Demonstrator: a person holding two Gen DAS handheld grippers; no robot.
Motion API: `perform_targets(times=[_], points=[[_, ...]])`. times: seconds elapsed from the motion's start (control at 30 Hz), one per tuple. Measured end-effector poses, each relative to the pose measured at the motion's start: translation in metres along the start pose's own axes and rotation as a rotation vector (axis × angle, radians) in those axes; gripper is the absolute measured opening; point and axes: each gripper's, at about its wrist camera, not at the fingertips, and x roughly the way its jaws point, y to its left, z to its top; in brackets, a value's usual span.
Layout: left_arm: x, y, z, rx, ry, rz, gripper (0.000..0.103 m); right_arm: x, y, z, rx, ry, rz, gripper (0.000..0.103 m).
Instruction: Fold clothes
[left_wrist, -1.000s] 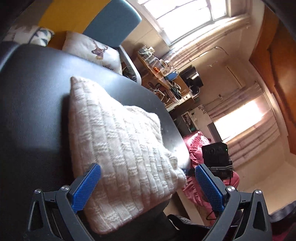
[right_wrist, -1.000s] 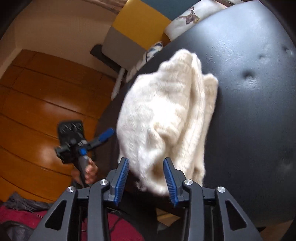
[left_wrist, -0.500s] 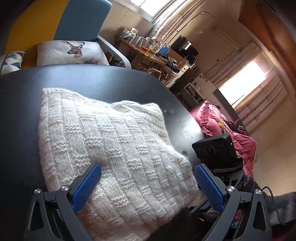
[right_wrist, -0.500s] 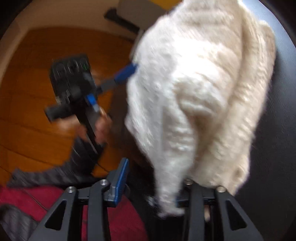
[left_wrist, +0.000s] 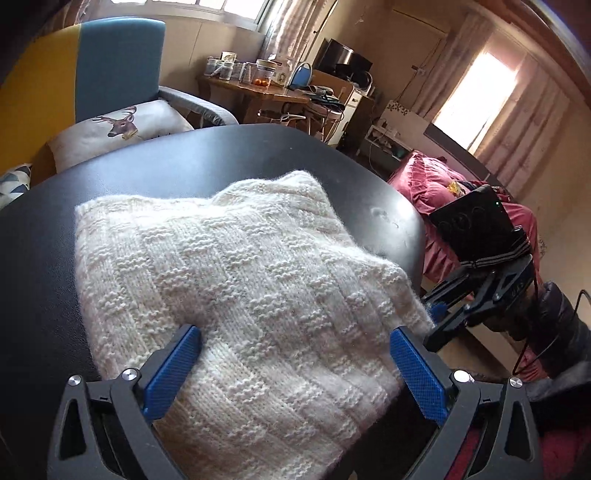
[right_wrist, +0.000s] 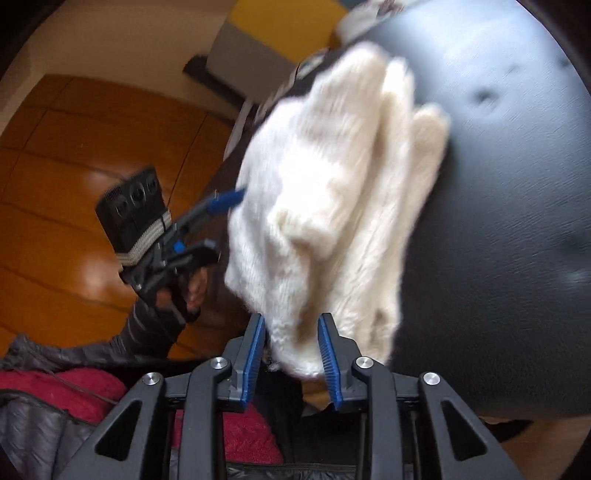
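Left wrist: your left gripper (left_wrist: 295, 363) is gaping wide over the cream sweater (left_wrist: 240, 280) | right gripper (right_wrist: 291, 350) is straddling its edge, jaws narrowly parted | black table (left_wrist: 33, 258) is lying underneath.

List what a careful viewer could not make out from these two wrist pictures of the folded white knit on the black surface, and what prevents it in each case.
- Right wrist view: motion blur smears the white knit, so its stitch pattern and fold layers are unclear.
- Right wrist view: whether the right gripper pinches the knit's corner; blur and fabric hide the contact.
- Left wrist view: the knit's near edge runs below the left gripper, cut off by its frame.
- Left wrist view: jar labels on the wooden desk are too small.
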Motion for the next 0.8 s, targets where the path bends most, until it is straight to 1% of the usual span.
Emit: perform_targets(times=[0.1,0.17,0.27,0.33,0.37,0.4,0.47,0.5,0.53,0.57,0.6,0.63,0.7,0.8], points=[[-0.007,0.001,0.007,-0.035,-0.039,-0.034,0.102,-0.021,-0.007,0.013,0.056,-0.167,-0.018,0.039],[-0.009,-0.004,0.009,-0.027,-0.049,-0.054,0.102,-0.019,-0.017,0.025,0.118,-0.226,-0.025,0.039],[-0.010,-0.015,0.012,0.002,-0.052,-0.084,0.102,-0.006,-0.030,0.043,0.167,-0.243,-0.023,0.039],[-0.007,-0.029,0.011,0.034,-0.040,-0.107,0.102,0.003,-0.033,0.049,0.149,-0.249,-0.022,0.039],[-0.004,-0.036,0.010,0.053,-0.029,-0.121,0.103,0.006,-0.033,0.052,0.129,-0.254,-0.024,0.037],[0.001,-0.041,0.009,0.068,-0.011,-0.140,0.102,0.009,-0.031,0.055,0.104,-0.259,-0.039,0.029],[0.015,-0.050,0.004,0.091,0.044,-0.187,0.102,0.012,-0.020,0.059,0.046,-0.261,-0.101,0.025],[0.024,-0.053,0.000,0.100,0.073,-0.206,0.102,0.009,-0.014,0.060,0.001,-0.261,-0.162,0.022],[0.033,-0.057,-0.004,0.106,0.102,-0.220,0.102,0.007,-0.007,0.061,-0.058,-0.249,-0.259,0.022],[0.042,-0.060,-0.009,0.115,0.130,-0.232,0.102,0.012,-0.002,0.061,-0.115,-0.219,-0.372,0.022],[0.050,-0.062,-0.014,0.126,0.154,-0.241,0.102,0.018,-0.002,0.059,-0.154,-0.176,-0.461,0.022],[0.056,-0.066,-0.018,0.138,0.167,-0.245,0.102,0.021,-0.005,0.055,-0.177,-0.148,-0.501,0.022],[0.062,-0.075,-0.025,0.172,0.174,-0.242,0.102,0.018,-0.013,0.051,-0.203,-0.147,-0.509,0.020],[0.068,-0.087,-0.029,0.208,0.169,-0.209,0.102,0.015,-0.023,0.045,-0.234,-0.147,-0.519,0.022]])
